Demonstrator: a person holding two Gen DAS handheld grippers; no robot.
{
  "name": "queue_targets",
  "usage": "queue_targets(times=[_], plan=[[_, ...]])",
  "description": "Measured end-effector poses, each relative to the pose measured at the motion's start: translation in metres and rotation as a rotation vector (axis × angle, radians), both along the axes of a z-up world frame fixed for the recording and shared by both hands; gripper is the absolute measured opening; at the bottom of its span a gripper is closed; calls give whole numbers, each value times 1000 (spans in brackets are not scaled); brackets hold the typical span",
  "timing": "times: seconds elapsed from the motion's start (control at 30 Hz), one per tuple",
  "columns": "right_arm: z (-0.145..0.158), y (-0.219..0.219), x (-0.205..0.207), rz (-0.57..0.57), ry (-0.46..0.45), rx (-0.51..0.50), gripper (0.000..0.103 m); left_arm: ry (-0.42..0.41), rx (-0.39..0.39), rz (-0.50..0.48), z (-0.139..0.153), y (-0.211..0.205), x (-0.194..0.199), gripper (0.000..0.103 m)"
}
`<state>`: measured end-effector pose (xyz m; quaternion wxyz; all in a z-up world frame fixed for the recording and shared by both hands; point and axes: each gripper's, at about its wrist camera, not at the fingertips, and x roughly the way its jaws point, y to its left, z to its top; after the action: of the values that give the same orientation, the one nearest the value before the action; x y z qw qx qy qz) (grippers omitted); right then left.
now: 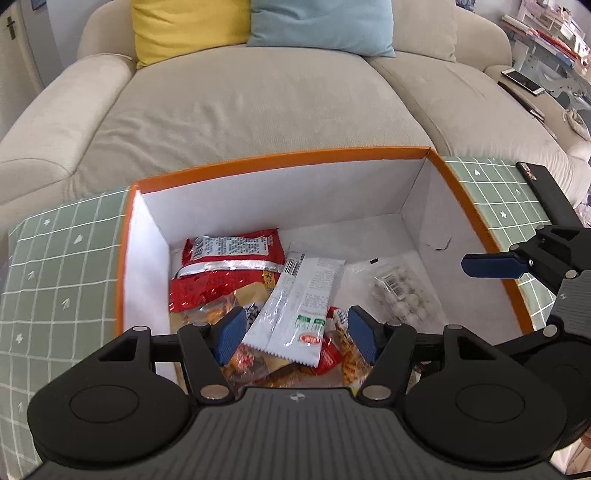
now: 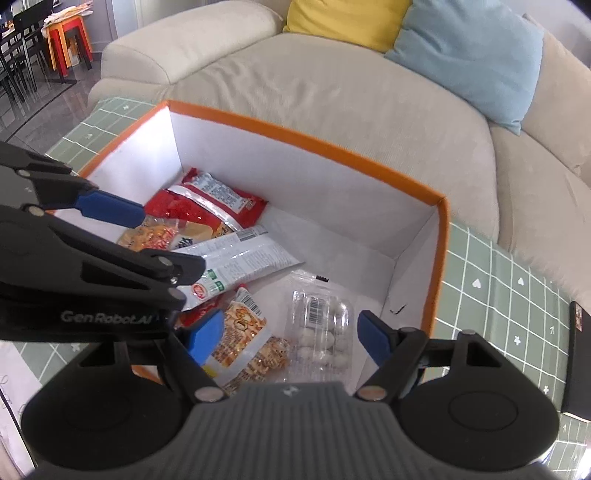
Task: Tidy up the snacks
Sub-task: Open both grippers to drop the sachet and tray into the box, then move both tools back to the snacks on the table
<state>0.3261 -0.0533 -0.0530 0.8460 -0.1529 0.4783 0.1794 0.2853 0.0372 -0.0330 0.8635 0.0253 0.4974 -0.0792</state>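
Left wrist view: both the left tool (image 1: 297, 332) and right tool (image 2: 291, 338) tilt down over the box (image 1: 280, 157), wide, holding nothing.

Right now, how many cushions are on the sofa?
2: a yellow cushion against the backrest, and a light blue cushion touching its right side. Others may sit outside the frame.

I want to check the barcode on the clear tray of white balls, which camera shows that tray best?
The right wrist view: the clear tray lies close and nearly whole, barcode facing the camera. The left wrist view shows it smaller, off to the right in the box.
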Motion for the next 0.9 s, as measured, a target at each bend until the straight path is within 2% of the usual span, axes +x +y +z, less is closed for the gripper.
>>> queue_targets(times=[0.2,0.53,0.73,0.9], plan=[[17,-4,-22,-15,-35,24,77,-44,2,18,23,1,-31,74],[46,-20,-79,-53,-163,100,77,-130,-97,77,54,15,-93,74],[53,-35,-121,-80,-227,170,78,-168,-127,110,52,18,-131,74],[44,-46,-154,-107,-249,241,78,-197,-144,138,38,21,-162,74]])
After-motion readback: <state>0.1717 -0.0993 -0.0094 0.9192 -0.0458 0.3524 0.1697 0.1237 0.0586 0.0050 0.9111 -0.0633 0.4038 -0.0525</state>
